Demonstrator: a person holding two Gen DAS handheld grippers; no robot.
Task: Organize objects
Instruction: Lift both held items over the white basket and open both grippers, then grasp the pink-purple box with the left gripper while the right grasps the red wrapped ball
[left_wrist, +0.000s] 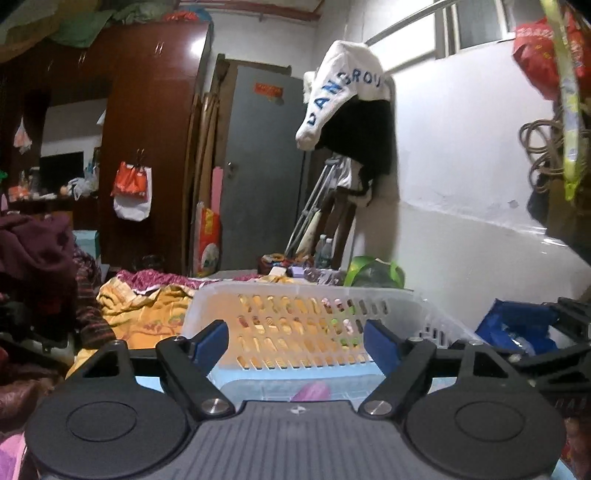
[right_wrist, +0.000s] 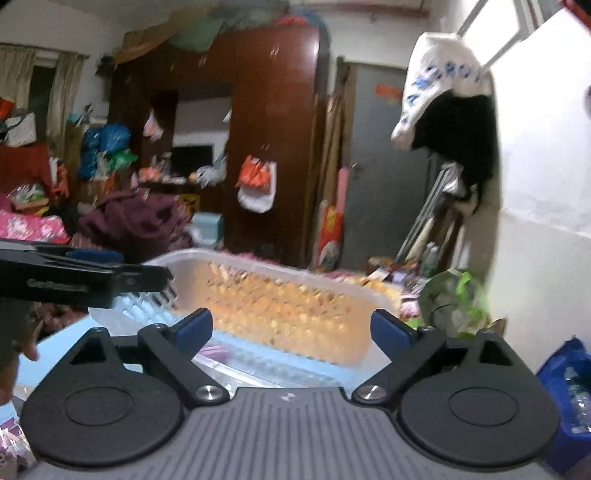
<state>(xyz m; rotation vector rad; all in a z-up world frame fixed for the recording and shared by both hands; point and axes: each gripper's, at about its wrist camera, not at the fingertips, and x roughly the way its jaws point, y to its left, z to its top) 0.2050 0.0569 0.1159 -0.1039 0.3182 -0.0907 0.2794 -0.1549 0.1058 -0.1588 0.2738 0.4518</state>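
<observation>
Your translucent white plastic slotted basket (left_wrist: 295, 325) sits straight ahead of both grippers on a pale blue surface (left_wrist: 147, 384), and the only thing you can see low inside it is a small purple-pink object (left_wrist: 312, 390), too hidden to name. That suggests the sorting is at an early stage: one item may be in, and anything else to gather lies outside what these views show.

Your left gripper (left_wrist: 295, 341) has its blue-padded fingers spread wide with nothing between them. Your right gripper (right_wrist: 291, 330) is the same, fingers apart and empty, aimed at the basket's near corner.

Behind the basket, an orange patterned cloth (left_wrist: 147, 310) lies rumpled. The room is crowded: a dark red-brown wooden wardrobe (left_wrist: 147, 129), a grey metal door (left_wrist: 264, 166), and a white garment with blue lettering (left_wrist: 343, 88) hanging over dark clothing by the white wall.
</observation>
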